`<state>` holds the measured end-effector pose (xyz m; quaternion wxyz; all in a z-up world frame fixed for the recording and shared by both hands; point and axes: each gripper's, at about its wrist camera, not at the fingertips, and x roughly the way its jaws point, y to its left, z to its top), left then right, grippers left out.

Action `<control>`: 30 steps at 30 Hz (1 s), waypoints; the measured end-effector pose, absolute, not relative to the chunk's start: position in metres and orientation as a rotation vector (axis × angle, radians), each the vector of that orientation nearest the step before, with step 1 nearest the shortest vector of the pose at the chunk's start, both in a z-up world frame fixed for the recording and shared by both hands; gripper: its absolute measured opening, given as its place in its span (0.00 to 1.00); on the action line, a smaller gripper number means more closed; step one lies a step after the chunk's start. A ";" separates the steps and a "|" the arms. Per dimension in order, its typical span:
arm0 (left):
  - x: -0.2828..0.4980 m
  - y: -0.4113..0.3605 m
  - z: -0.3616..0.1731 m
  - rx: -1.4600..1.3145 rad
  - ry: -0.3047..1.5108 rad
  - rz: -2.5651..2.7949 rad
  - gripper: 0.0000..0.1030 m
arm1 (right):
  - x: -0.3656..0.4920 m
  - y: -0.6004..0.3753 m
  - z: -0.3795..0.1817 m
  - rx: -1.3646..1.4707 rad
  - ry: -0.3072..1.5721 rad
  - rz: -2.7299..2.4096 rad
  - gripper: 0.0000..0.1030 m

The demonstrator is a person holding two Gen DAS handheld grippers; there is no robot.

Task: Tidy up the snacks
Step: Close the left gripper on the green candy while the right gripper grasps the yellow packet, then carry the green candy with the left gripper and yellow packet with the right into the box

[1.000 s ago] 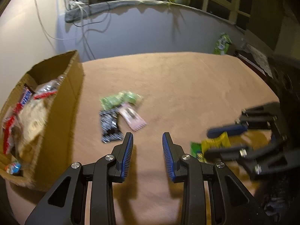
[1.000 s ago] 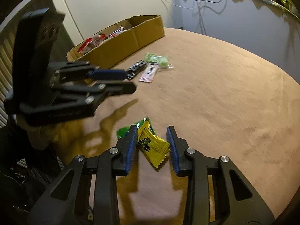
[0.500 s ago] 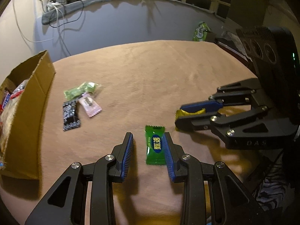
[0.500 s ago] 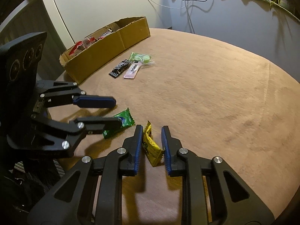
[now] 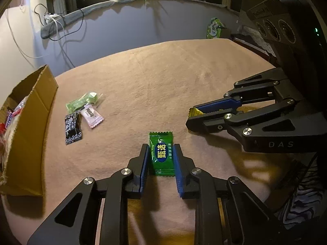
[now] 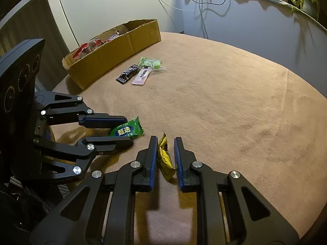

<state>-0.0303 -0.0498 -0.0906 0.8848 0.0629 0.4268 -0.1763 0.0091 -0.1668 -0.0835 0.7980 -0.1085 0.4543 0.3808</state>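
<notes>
Two grippers work side by side on a tan cloth-covered round table [image 5: 184, 71].

From the left wrist, the left gripper [image 5: 160, 159] is clenched on a dark green foil candy packet [image 5: 161, 153]. The packet lies flat on the cloth squarely between the blue pads, its long axis running forward along the fingers, so the coming lift goes straight up. Ahead and to the left lie a pale green wrapped sweet [image 5: 82, 102], a pink wrapped sweet [image 5: 91, 115] and a black patterned wrapper [image 5: 72, 127], bunched together; further left stands an open brown cardboard box [image 5: 38, 126] holding snacks, likely the destination. Nothing blocks that path. To the right the right gripper [image 5: 191, 115] pinches a yellow wrapper.

From the right wrist, the right gripper [image 6: 165, 157] is clamped on a yellow foil candy packet [image 6: 165, 157], stood on edge between the pads, long axis forward. The left gripper [image 6: 126, 130] sits close on its left, nearer the box [image 6: 114, 53], so the two could collide.
</notes>
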 end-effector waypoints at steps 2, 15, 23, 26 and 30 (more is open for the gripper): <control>-0.029 -0.048 -0.090 0.117 0.887 -0.362 0.20 | 0.009 -0.166 -0.083 -0.234 0.974 0.816 0.13; -0.028 -0.033 -0.078 0.045 0.850 -0.330 0.19 | 0.013 -0.174 -0.067 -0.184 0.936 0.801 0.11; -0.027 -0.013 -0.060 -0.002 0.796 -0.304 0.19 | 0.019 -0.165 -0.039 -0.153 0.880 0.810 0.11; -0.028 -0.002 -0.053 -0.021 0.775 -0.288 0.19 | 0.020 -0.152 -0.031 -0.155 0.867 0.829 0.11; -0.029 0.013 -0.046 -0.044 0.749 -0.264 0.19 | 0.023 -0.132 -0.021 -0.156 0.853 0.858 0.11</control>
